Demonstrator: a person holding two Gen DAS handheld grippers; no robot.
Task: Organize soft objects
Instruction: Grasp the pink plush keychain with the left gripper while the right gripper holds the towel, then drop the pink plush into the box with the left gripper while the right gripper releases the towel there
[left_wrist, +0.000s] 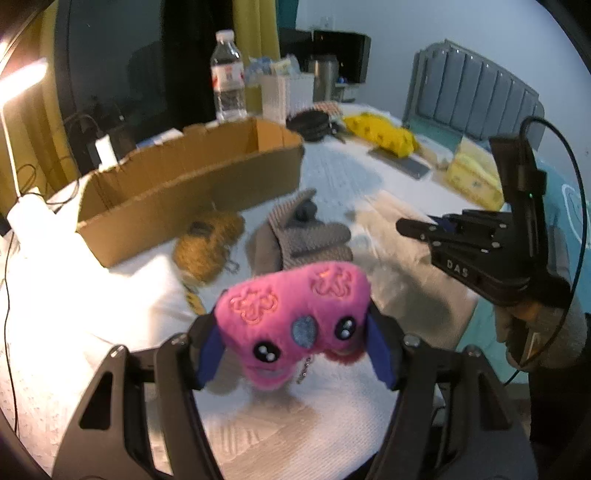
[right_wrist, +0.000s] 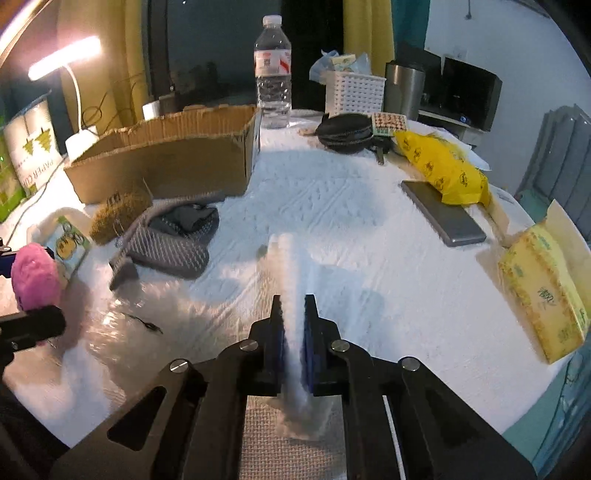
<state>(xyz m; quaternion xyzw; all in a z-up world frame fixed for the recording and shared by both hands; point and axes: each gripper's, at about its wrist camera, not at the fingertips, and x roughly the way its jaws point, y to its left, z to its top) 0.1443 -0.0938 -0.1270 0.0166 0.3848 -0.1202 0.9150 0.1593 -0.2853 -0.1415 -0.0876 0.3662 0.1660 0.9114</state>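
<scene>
Looks like a lived-in room at home, likely a bedroom or study. Yellow curtains (right_wrist: 360, 33) beside a dark window, a lit desk lamp (right_wrist: 62, 59), a padded grey headboard or chair back (left_wrist: 476, 85). Counter under a white textured cloth (right_wrist: 332, 206), crowded with a water bottle (right_wrist: 272, 70), torn cardboard box (right_wrist: 166, 158), tissue pack (right_wrist: 543, 288), yellow bag (right_wrist: 443, 166), steel tumbler (right_wrist: 404, 88).

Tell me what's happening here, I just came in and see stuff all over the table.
A person is sorting soft items with two handheld grippers. The left gripper is shut on a pink plush toy, held above the table. The right gripper pinches a clear plastic bag. A grey knitted glove and a brown fuzzy item lie beside the open cardboard box.
</scene>
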